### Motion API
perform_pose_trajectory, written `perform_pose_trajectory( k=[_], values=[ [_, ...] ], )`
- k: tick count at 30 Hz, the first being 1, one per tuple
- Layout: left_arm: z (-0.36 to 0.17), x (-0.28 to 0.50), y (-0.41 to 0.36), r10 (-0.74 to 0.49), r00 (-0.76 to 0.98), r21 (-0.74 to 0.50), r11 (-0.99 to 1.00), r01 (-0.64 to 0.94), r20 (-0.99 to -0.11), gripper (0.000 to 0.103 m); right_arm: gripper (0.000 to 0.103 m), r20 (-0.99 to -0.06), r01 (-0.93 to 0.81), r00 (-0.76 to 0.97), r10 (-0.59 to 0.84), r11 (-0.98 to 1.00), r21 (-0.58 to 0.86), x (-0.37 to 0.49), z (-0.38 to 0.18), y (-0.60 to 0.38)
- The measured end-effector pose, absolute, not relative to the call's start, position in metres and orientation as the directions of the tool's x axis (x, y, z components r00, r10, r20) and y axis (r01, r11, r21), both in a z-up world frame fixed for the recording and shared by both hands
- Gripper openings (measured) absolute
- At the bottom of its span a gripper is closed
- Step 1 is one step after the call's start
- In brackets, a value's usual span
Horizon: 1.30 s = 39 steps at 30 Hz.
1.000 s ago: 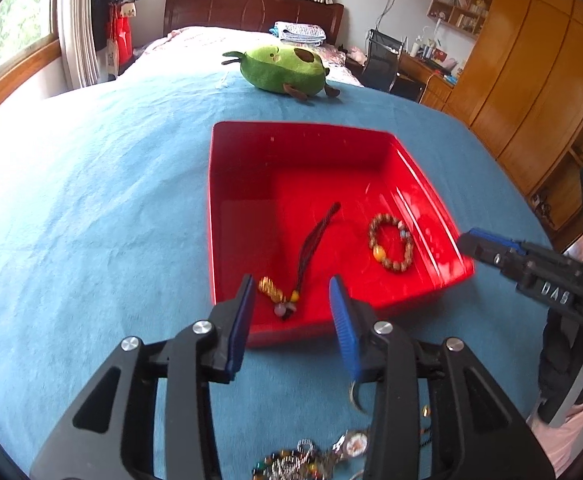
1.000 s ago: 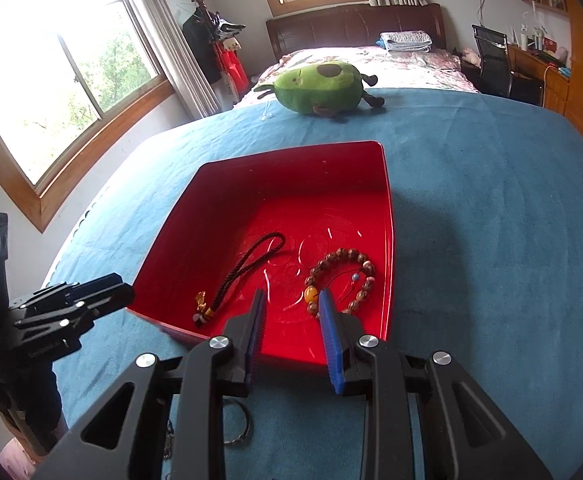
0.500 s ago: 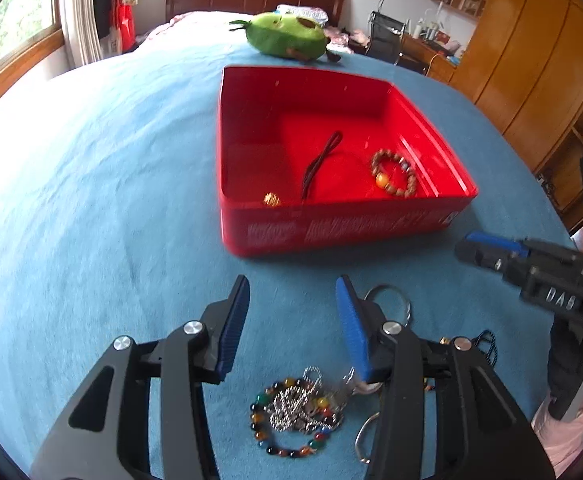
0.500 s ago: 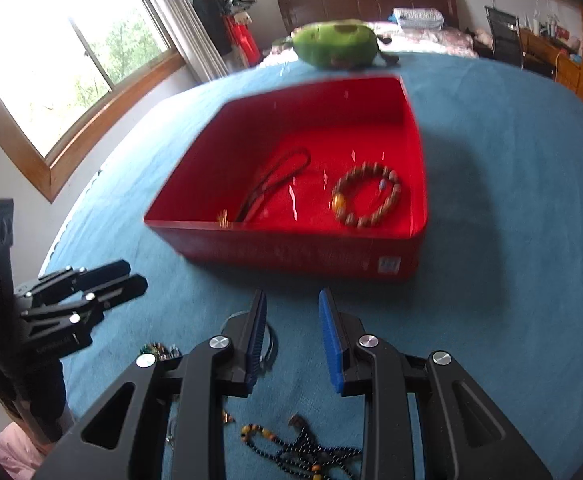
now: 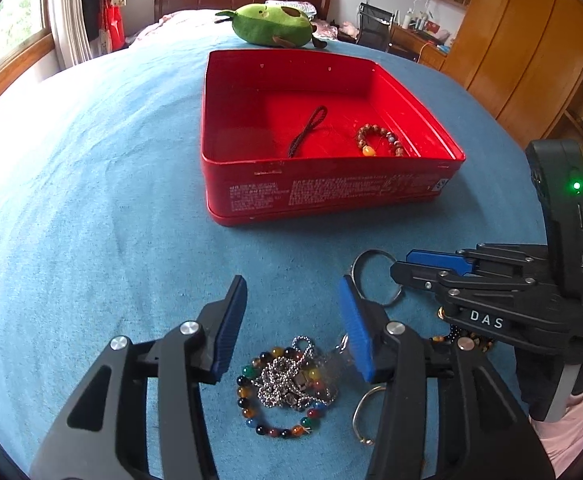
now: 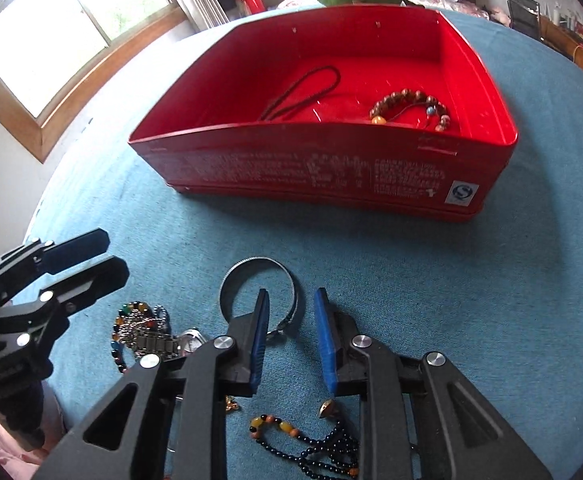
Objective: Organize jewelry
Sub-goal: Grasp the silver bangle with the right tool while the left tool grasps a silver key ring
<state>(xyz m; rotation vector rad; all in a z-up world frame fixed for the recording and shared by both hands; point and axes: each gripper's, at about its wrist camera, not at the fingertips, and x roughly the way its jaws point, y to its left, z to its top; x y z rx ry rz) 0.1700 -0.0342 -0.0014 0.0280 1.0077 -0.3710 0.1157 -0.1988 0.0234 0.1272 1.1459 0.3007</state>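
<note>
Both grippers came down empty — the left gripper [image 5: 291, 328] opening over the bead bracelet [image 5: 279, 396], the right gripper [image 6: 291, 340] closing near the silver ring [image 6: 257, 292] — each should grab one piece cleanly for the red box [image 5: 323, 196].

A cord [image 5: 307, 130] lies left of a bracelet [image 5: 379, 142] in the box [image 5: 331, 196].

The red tin's [image 5: 323, 194] near wall hides part of the wooden bead bracelet [image 6: 411, 108], and its printed text is too small to read.
</note>
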Motion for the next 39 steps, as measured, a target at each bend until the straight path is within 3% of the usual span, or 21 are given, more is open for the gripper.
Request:
perform_pose_trajectory(
  k=[7, 12, 19, 22, 26, 29, 39],
  values=[
    [-0.006, 0.173, -0.032, -0.279, 0.469, -0.15, 0.944, 0.295, -0.838, 0.05, 0.021, -0.879, -0.193, 0.397, 0.264, 0.96, 0.201, 0.115, 0.019, -0.183],
    [-0.007, 0.174, -0.03, -0.277, 0.469, -0.149, 0.945, 0.291, -0.839, 0.051, 0.004, -0.879, -0.217, 0.419, 0.228, 0.965, 0.146, 0.113, 0.017, -0.18],
    [-0.003, 0.159, -0.031, -0.352, 0.418, -0.207, 0.912, 0.354, -0.837, 0.051, 0.003, -0.871, -0.185, 0.439, 0.223, 0.97, 0.155, 0.109, 0.026, -0.203],
    [-0.001, 0.14, -0.04, -0.437, 0.326, -0.271, 0.853, 0.445, -0.839, 0.049, 0.003, -0.86, -0.148, 0.459, 0.224, 0.974, 0.174, 0.109, 0.034, -0.222],
    [-0.006, 0.12, -0.052, -0.426, 0.302, -0.24, 0.834, 0.497, -0.853, 0.043, 0.003, -0.849, -0.121, 0.477, 0.228, 0.974, 0.193, 0.106, 0.04, -0.236],
    [-0.018, 0.112, -0.053, -0.435, 0.236, -0.274, 0.82, 0.502, -0.869, 0.034, 0.003, -0.844, -0.117, 0.482, 0.234, 0.972, 0.203, 0.104, 0.041, -0.24],
    [-0.046, 0.109, -0.044, -0.473, 0.086, -0.389, 0.804, 0.449, -0.877, 0.028, 0.003, -0.856, -0.095, 0.451, 0.253, 0.967, 0.236, 0.116, 0.03, -0.243]
  ],
)
